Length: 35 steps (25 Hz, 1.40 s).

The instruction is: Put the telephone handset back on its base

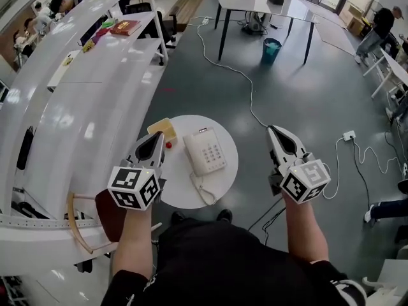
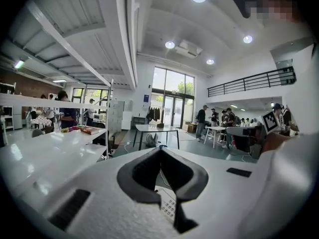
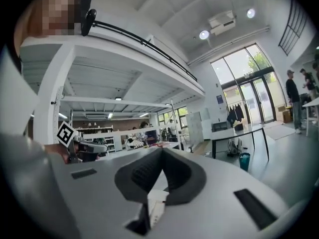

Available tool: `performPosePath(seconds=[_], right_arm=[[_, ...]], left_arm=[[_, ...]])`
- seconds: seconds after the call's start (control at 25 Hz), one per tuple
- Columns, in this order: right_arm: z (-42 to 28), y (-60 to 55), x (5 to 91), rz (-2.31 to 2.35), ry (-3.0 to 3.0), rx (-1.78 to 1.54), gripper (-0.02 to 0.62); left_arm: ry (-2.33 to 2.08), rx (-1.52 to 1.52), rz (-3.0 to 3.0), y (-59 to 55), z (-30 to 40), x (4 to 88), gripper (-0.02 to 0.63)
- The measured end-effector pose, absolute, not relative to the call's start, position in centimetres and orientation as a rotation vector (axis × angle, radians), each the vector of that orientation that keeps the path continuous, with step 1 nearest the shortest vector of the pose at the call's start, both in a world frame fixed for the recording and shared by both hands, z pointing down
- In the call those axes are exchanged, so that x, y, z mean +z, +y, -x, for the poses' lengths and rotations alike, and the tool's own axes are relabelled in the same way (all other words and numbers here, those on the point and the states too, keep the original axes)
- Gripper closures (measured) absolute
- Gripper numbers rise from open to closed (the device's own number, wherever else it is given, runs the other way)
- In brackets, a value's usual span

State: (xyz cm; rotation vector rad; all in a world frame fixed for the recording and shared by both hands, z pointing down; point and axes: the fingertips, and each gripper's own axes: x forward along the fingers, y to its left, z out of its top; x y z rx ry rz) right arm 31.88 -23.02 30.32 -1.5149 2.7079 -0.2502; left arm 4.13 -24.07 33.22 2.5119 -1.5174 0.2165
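A white telephone (image 1: 205,152) lies on a small round white table (image 1: 182,199), with its handset (image 1: 192,153) resting along the left side of the base and the coiled cord (image 1: 204,190) trailing towards me. My left gripper (image 1: 155,138) hovers over the table's left edge, shut and empty. My right gripper (image 1: 273,131) hangs to the right of the table over the floor, also shut and empty. In the left gripper view the jaws (image 2: 160,149) meet at their tips and the keypad (image 2: 168,206) shows below them. The right gripper (image 3: 160,149) points level across the room.
A yellow block (image 1: 163,129) and a small red object (image 1: 168,145) lie at the table's left rim. A long curved white counter (image 1: 76,107) runs along the left, with a wooden chair (image 1: 80,225) beside me. A white cable (image 1: 242,75), a power strip (image 1: 349,135) and a teal bin (image 1: 271,50) are on the floor.
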Motion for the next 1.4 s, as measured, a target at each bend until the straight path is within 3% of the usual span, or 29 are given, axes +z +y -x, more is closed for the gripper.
performPosePath(seconds=[0.56, 1.4], right_arm=[[-26.0, -22.4, 24.1, 1.495, 2.666, -0.036, 0.592], [-21.9, -22.7, 26.6, 1.503, 2.694, -0.078, 0.592]], left_arm=[[-1.565, 0.189, -2.656, -24.5, 0.1, 28.1, 0.598], [-1.539, 0.192, -2.613, -25.0, 2.9, 31.2, 0.598]])
